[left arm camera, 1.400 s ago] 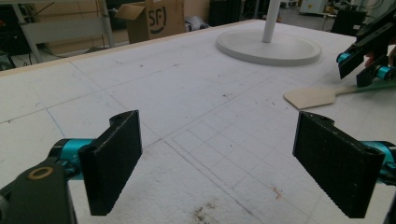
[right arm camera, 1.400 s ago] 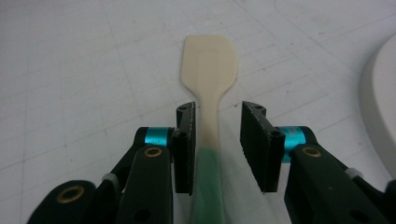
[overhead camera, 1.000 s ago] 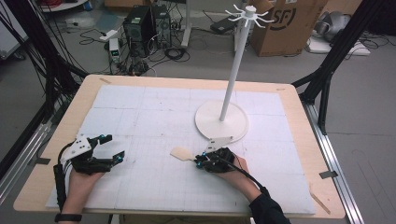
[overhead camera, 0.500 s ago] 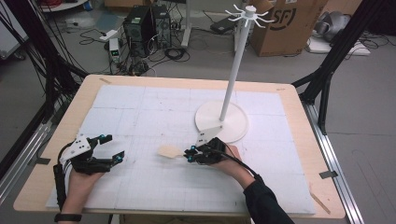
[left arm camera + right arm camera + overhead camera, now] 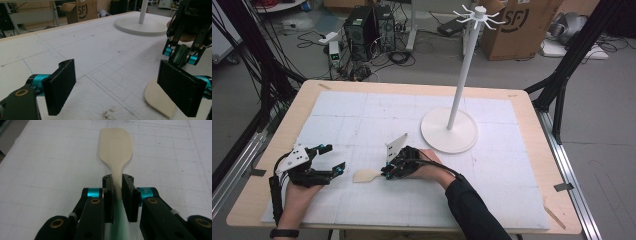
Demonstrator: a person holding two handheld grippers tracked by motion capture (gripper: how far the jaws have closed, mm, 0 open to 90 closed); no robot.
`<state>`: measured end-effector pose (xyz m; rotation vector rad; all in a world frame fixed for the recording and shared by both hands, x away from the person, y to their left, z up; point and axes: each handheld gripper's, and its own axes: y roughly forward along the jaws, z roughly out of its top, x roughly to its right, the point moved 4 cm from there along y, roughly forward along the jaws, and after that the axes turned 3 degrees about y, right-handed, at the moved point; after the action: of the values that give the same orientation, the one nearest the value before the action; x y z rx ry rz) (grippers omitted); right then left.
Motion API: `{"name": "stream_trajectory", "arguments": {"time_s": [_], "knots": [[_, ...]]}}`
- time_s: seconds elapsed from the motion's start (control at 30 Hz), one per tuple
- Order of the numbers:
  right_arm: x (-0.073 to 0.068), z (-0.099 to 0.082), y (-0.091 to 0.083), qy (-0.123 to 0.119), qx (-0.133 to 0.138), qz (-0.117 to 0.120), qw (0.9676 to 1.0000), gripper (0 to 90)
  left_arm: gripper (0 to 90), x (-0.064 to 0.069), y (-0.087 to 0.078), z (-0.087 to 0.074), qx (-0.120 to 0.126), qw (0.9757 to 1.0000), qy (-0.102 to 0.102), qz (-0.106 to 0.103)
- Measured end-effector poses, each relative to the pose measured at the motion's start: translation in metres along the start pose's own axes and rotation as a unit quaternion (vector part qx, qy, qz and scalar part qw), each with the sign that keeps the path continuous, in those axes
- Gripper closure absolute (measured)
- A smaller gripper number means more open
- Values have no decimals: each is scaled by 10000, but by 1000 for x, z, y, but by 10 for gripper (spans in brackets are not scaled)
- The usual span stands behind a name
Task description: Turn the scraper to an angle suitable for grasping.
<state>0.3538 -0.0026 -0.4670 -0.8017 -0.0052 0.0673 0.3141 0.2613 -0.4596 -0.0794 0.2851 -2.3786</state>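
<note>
A pale wooden spatula (image 5: pixel 366 175) lies low over the white mat, its flat blade pointing left. My right gripper (image 5: pixel 388 172) is shut on the spatula's narrow neck. In the right gripper view both pads clamp that neck, and the blade (image 5: pixel 116 145) sticks out ahead of my gripper (image 5: pixel 117 187). My left gripper (image 5: pixel 334 158) rests at the front left with its jaws wide open and nothing between them. From the left gripper view (image 5: pixel 120 87) the blade's edge (image 5: pixel 157 97) shows just behind the right pad (image 5: pixel 181 90). The right gripper (image 5: pixel 186 53) is close beyond it.
A white hook stand rises from a round base (image 5: pixel 449 131) at the mat's centre right, its pole (image 5: pixel 460 75) topped with several hooks. The white gridded mat (image 5: pixel 362 115) covers the wooden table (image 5: pixel 532 100). Cables, computers and a cardboard box (image 5: pixel 522 25) sit on the floor beyond.
My right gripper has carried the spatula leftward across the mat, from beside the stand's base to just short of the left gripper. The left gripper has stayed put.
</note>
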Motion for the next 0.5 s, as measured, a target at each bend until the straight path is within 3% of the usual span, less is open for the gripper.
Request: {"name": "stream_trajectory", "arguments": {"time_s": [0.13, 0.17, 0.27, 0.33, 0.37, 0.4, 0.43, 0.47, 0.5], "knots": [[0, -1, 3, 73, -7, 40, 10000, 796, 160, 0, 0, 0, -5, 10000, -3, -4], [1, -1, 1, 121, 36, -83, 9999, 661, 160, 0, 0, 0, -5, 10000, -7, -8], [1, 0, -4, 259, 76, -123, 9996, 583, 160, 0, 0, 0, -7, 10000, 23, -14], [-2, -1, -27, 398, 369, -344, 9979, 460, 160, 0, 0, 0, -9, 10000, 33, -17], [-2, -1, -27, 398, 369, -344, 9979, 460, 160, 0, 0, 0, -5, 10000, 32, -18], [-3, -3, -38, 441, 482, -498, 9966, 435, 159, 0, 0, 0, -4, 10000, 38, -10], [-8, -12, -62, 577, 705, -804, 9926, 374, 159, 0, 0, 0, -2, 10000, 40, -8], [-8, -12, -62, 577, 705, -804, 9926, 374, 159, 1, 0, 0, -3, 10000, 43, -6], [-14, -28, -89, 786, 1007, -1196, 9846, 324, 159, 1, 0, 0, -10, 10000, 49, -2]]}}
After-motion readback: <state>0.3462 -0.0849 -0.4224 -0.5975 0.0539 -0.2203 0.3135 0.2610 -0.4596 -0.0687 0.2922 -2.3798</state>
